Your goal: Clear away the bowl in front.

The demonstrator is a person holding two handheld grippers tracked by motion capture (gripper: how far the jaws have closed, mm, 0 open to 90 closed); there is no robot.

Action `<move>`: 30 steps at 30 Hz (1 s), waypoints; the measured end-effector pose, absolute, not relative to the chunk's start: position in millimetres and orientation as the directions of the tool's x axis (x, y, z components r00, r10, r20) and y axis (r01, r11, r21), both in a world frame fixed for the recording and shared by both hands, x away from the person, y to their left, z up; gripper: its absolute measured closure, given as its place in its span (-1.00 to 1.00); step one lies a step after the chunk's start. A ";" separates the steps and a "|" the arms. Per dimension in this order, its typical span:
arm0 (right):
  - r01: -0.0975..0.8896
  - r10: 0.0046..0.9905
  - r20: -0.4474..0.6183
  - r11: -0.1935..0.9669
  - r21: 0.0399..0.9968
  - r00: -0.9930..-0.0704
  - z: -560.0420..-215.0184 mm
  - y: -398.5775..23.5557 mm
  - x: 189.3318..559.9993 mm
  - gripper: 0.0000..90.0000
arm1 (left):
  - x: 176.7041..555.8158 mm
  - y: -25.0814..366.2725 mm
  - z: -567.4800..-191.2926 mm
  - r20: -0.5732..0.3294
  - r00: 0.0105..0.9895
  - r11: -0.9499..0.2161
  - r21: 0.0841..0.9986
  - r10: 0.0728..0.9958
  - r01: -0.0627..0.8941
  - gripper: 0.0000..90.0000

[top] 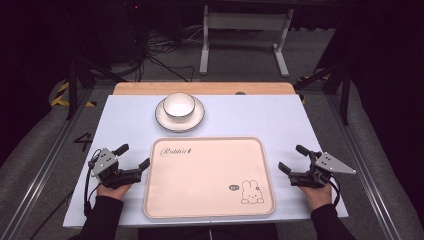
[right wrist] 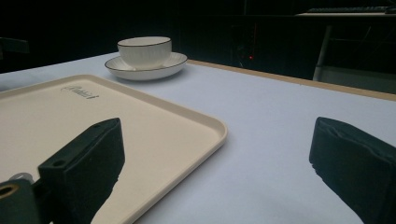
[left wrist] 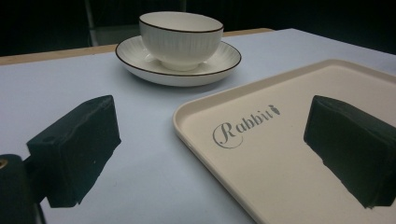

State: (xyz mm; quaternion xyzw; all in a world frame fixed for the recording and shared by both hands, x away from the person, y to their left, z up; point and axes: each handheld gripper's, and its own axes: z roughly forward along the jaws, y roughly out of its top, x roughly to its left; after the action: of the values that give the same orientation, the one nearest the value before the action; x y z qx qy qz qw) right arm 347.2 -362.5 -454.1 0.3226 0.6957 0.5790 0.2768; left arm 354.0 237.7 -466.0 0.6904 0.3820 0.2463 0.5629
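A cream tray (top: pixel 210 176) printed with a small rabbit is laid flat on a pale blue table (top: pixel 280 115), with a white bowl (top: pixel 179 105) set on a saucer (top: pixel 194 119) just beyond the tray's far edge. The left gripper (top: pixel 133 156) and right gripper (top: pixel 290 158) are held low on either side of the tray, both spread wide with nothing gripped. The work appears not yet begun; a reach forward to the bowl or saucer is likely called for next, with the jaws closed gently on a rim.

A grey metal frame (top: pixel 245 40) stands behind the table — cables (top: pixel 160 55) sprawl beside it.
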 end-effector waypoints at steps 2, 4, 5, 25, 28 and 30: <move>0.130 0.770 -0.012 0.123 0.984 -0.638 -454.2 -362.0 347.3 -0.92 | 353.9 238.4 -465.2 -0.096 0.588 -0.068 0.966 0.804 0.250 -0.91; 0.129 0.771 -0.011 0.121 0.984 -0.637 -454.4 -361.9 347.7 -0.92 | 353.7 238.9 -463.9 -0.099 0.587 -0.063 0.966 0.804 0.249 -0.91; 0.130 0.772 -0.011 0.121 0.984 -0.636 -454.4 -361.8 347.7 -0.93 | 353.5 239.4 -462.5 -0.098 0.587 -0.060 0.968 0.803 0.244 -0.92; 0.143 0.773 -0.014 0.135 0.980 -0.635 -454.7 -359.8 349.3 -0.94 | 351.7 242.6 -427.0 -0.113 0.606 -0.021 0.978 0.787 0.210 -0.93; 0.143 0.773 -0.015 0.136 0.980 -0.634 -454.7 -359.7 349.4 -0.94 | 352.1 242.3 -419.7 -0.095 0.610 -0.027 0.982 0.787 0.187 -0.93; 0.142 0.773 -0.020 0.142 0.980 -0.634 -454.7 -359.3 349.4 -0.94 | 352.0 240.4 -415.2 -0.072 0.614 -0.042 0.985 0.786 0.169 -0.93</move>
State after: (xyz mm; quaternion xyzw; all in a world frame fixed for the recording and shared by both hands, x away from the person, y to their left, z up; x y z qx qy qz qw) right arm 349.4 -359.3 -454.7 0.3255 0.7027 0.5684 0.2778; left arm 352.0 240.4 -415.2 0.6736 0.3545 0.2593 0.5945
